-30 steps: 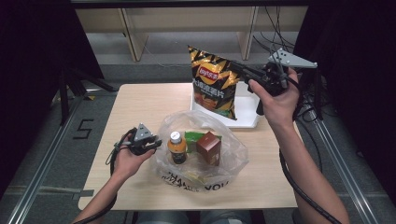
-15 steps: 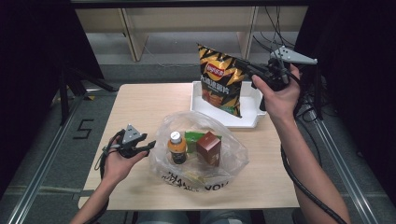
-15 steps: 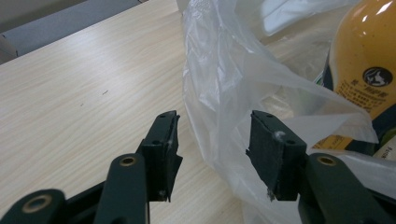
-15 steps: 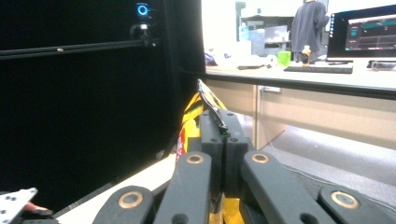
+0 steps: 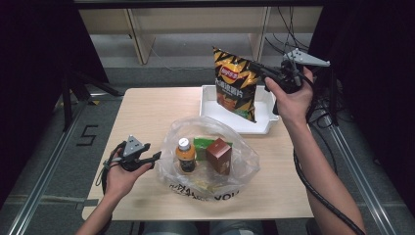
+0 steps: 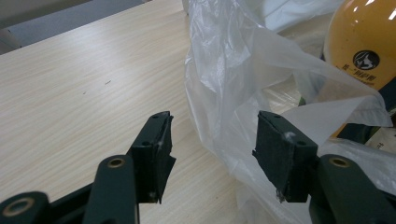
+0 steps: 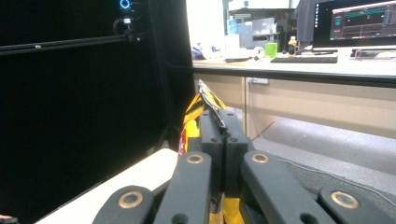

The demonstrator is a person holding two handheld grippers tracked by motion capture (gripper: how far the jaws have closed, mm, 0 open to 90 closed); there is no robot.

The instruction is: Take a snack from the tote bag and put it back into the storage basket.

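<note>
Left claw [image 5: 155,156]: black body, grey three-cornered plate on top, black cable looped beneath the hand. Two black jaws on flat link arms with brass-coloured pivot pins; dark, rough pads [image 6: 275,149] frayed at the edges, with pale lint stuck on.

Right claw [image 5: 258,73]: same black build, grey three-cornered plate with small dark screw holes, thick black cable trailing along the forearm. Link arms carry four brass-coloured pivot rings in the right gripper view; jaws narrow and matt black.

Forearms: bare, no sleeves visible.
</note>
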